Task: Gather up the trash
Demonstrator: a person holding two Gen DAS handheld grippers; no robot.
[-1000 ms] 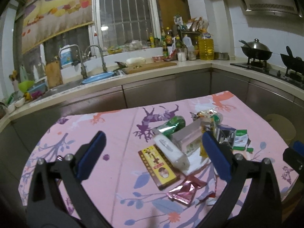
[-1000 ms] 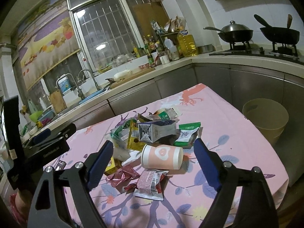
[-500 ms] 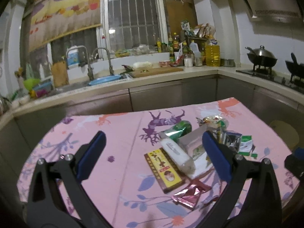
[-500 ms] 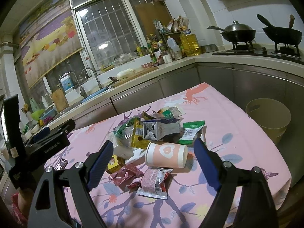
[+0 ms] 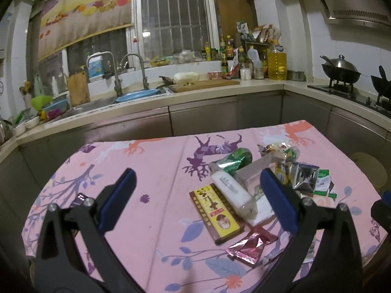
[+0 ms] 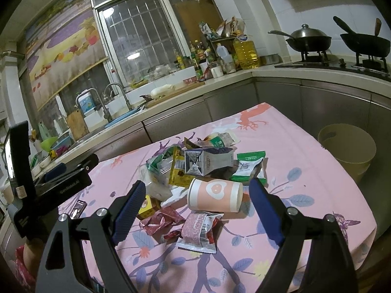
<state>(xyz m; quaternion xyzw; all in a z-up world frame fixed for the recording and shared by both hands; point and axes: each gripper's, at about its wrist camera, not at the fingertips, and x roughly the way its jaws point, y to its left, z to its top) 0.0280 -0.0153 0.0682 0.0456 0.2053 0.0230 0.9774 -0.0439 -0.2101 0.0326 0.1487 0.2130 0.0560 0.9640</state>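
Observation:
A heap of trash lies on the pink tablecloth [image 5: 158, 171]. In the left wrist view I see a yellow-brown box [image 5: 214, 213], a white tube [image 5: 233, 193], a green wrapper [image 5: 234, 160] and a red foil wrapper [image 5: 251, 245]. My left gripper [image 5: 195, 197] hovers open above the cloth, left of the heap. In the right wrist view a pink paper cup [image 6: 215, 195] lies on its side, behind it a grey carton [image 6: 207, 161] and a green packet [image 6: 249, 167]. My right gripper [image 6: 198, 207] is open, its fingers either side of the cup and above it.
A beige bin [image 6: 347, 150] stands on the floor right of the table. The left gripper's body [image 6: 53, 183] shows at the left of the right wrist view. Kitchen counters, a sink [image 5: 127, 96] and a stove with pans [image 6: 310, 40] ring the table.
Both grippers have risen and pulled back a little; the heap sits slightly lower and further in each view. Nothing on the table moved. Both grippers stay open.

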